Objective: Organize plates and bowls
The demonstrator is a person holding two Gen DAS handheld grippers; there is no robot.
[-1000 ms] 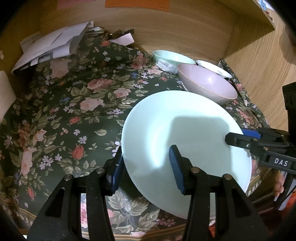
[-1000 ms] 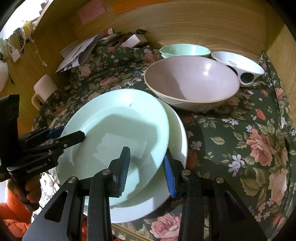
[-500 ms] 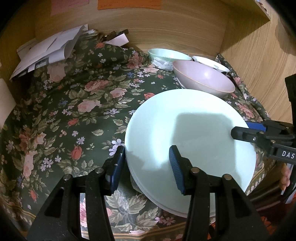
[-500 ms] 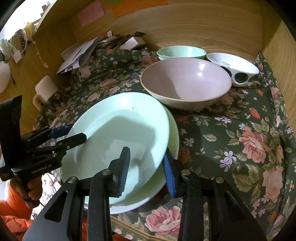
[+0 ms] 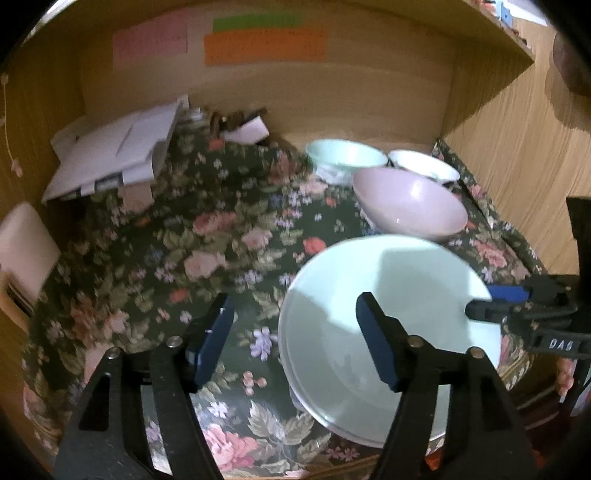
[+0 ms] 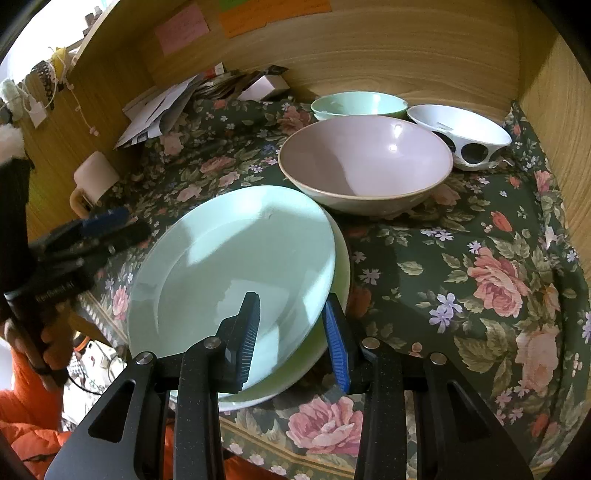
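Green plate (image 6: 236,258) stacked on lower plate (image 6: 341,266); right gripper (image 6: 291,332) clamping its rim, left gripper (image 5: 295,339) just opening, empty. Bowls (image 6: 365,162) not yet stacked.

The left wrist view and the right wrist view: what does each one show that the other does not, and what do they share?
Only the left wrist view shows the green note above the orange note, and the left claw open, its jaws just widened with nothing between them.

Only the right wrist view shows the right claw gripping the mint plate, the cords on the left wall, and an orange sleeve.

Both show the pink bowl, mint bowl, white bowl, papers and floral cloth.
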